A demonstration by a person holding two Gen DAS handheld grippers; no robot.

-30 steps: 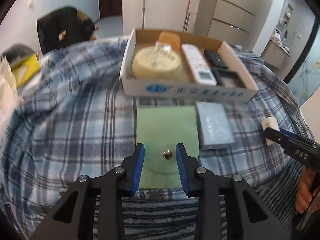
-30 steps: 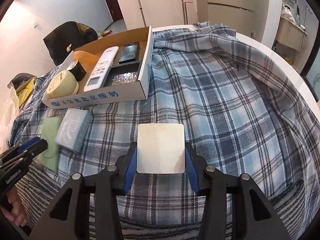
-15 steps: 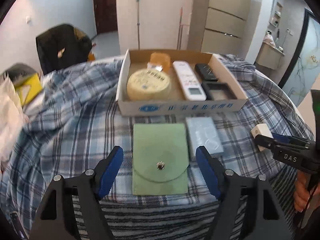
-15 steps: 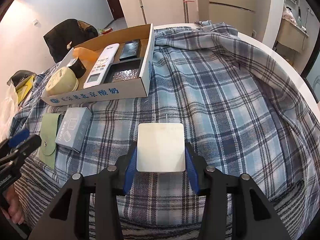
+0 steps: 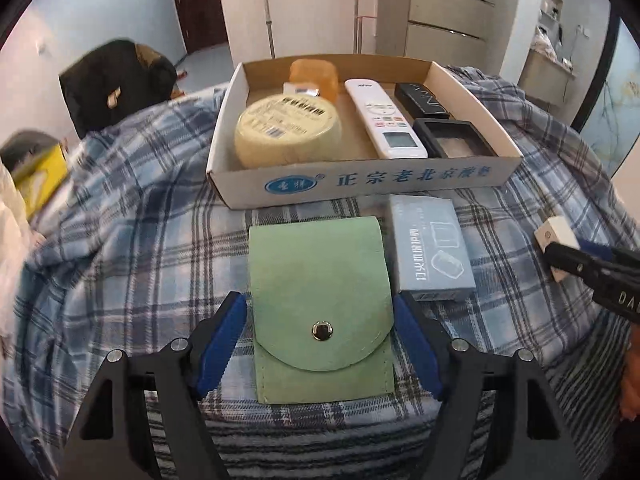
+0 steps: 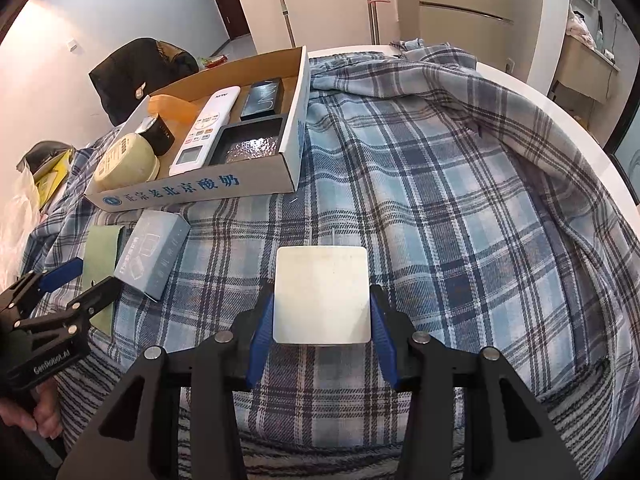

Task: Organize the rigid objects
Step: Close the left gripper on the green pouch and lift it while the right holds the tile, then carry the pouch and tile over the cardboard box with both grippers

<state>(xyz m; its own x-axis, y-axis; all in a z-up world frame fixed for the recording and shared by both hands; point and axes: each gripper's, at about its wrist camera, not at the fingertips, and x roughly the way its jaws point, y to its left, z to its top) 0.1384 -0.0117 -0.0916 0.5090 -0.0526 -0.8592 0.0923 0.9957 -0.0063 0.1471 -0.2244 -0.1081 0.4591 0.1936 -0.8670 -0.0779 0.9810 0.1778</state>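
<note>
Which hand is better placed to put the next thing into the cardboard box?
The right. Its tongs already clamp the white square block. The left tongs stand open around the green pouch, not yet gripping it, though nearer the cardboard box.

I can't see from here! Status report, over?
Left gripper open around green pouch, not gripping. Right gripper shut on white block. Grey box close beside pouch. Tray ahead, partly filled.

Bright, even daylight; soft shadows; fisheye bending and dark corners; slight blur at left edge.
</note>
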